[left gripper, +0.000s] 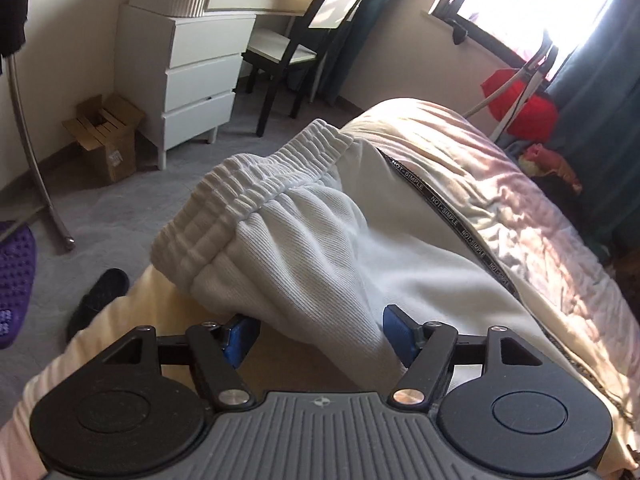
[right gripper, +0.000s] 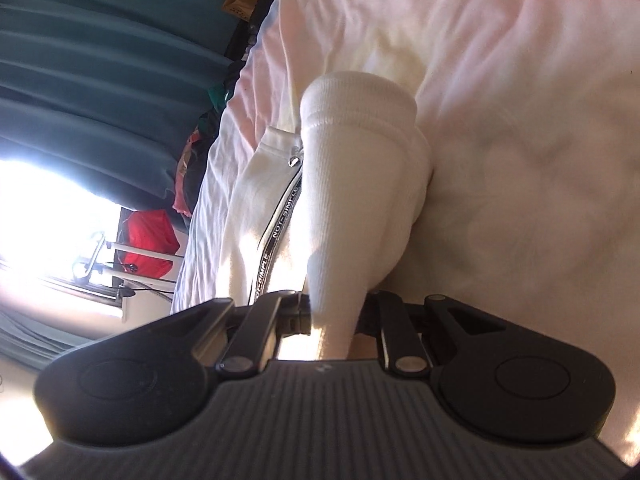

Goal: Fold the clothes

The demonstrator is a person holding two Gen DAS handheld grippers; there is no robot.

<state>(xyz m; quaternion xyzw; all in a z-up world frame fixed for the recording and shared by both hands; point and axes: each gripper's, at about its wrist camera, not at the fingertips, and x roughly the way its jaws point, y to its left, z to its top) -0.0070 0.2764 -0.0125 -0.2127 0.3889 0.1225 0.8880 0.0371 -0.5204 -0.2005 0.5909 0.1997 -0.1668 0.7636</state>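
My left gripper (left gripper: pixel 318 336) has its blue pads (left gripper: pixel 400 334) set apart with a thick fold of the white sweatpants (left gripper: pixel 320 240) between them. Whether the pads bite the cloth or only flank it I cannot tell, since the fabric drapes over the gap. My right gripper (right gripper: pixel 334 314) is pinched tight on one trouser leg, whose ribbed ankle cuff (right gripper: pixel 356 100) stands out ahead of the fingers.

The sweatpants lie on the bed (left gripper: pixel 540 216), on its pale quilt. The gathered elastic waistband (left gripper: pixel 256 196) is humped up near the bed's edge. A black lettered side tape (left gripper: pixel 448 216) runs down the outer seam.

I judge the knit to be soft, fairly thick and light. It will sag and bunch wherever it is unsupported, and nothing about it is fragile or slick.

The firmest places to hold look to be the doubled parts, the waistband and the cuff, where the ribbing gives the pads something to bite. A pinch in the middle of a leg would likely gather only one layer and let the rest slide.
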